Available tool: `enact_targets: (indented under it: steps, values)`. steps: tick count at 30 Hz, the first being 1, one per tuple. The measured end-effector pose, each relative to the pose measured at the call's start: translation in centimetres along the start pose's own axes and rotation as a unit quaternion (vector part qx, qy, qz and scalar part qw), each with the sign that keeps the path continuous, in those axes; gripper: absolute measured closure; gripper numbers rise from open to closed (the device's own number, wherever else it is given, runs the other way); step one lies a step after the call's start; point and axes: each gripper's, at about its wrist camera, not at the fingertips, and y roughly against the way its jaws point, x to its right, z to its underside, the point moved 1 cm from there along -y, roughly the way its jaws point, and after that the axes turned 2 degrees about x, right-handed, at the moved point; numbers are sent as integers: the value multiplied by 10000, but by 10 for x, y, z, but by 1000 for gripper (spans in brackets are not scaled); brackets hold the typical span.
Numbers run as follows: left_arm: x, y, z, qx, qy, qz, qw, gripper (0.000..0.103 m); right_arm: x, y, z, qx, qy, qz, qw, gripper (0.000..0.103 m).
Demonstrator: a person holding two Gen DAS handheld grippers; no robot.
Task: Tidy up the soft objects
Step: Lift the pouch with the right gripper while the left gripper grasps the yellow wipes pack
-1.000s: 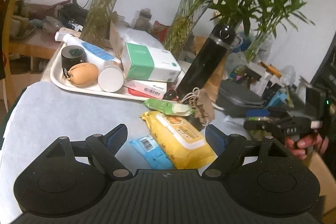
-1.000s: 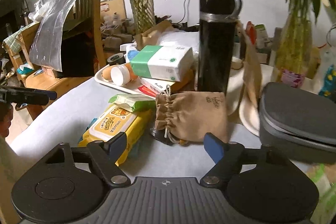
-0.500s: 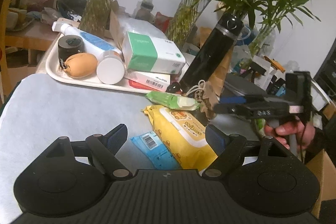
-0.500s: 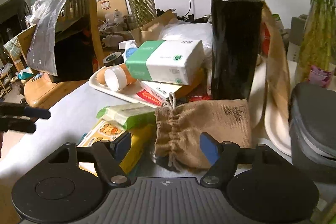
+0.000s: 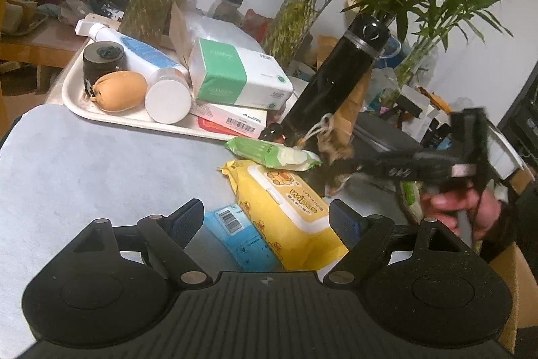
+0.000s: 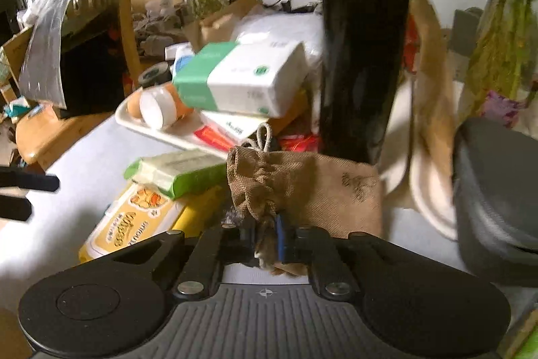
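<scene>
A brown burlap drawstring pouch (image 6: pixel 312 187) lies in front of a tall black flask (image 6: pixel 363 66). My right gripper (image 6: pixel 265 238) is shut on the pouch's gathered near edge; it also shows in the left wrist view (image 5: pixel 339 170), reaching in from the right. A yellow wipes pack (image 5: pixel 285 207), a green wipes pack (image 5: pixel 272 153) and a blue packet (image 5: pixel 238 234) lie on the grey table. My left gripper (image 5: pixel 267 221) is open and empty, hovering just short of the yellow pack and blue packet.
A white tray (image 5: pixel 101 113) at the back left holds a green-and-white tissue box (image 5: pixel 235 76), an orange pouch (image 5: pixel 117 90), a tube and a black jar. Glass vases with bamboo stand behind. A grey case (image 6: pixel 497 197) sits at the right.
My right gripper moved forward to the burlap pouch and closed on its near edge. My left gripper stayed open and shifted only slightly.
</scene>
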Motion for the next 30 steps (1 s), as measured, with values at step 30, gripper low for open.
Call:
enact_targets:
  steps: [30]
  values:
    - [102,-28,-83,-1785,-695,-2158,9575,21,-11,153,32,383,-488,901,9940,90]
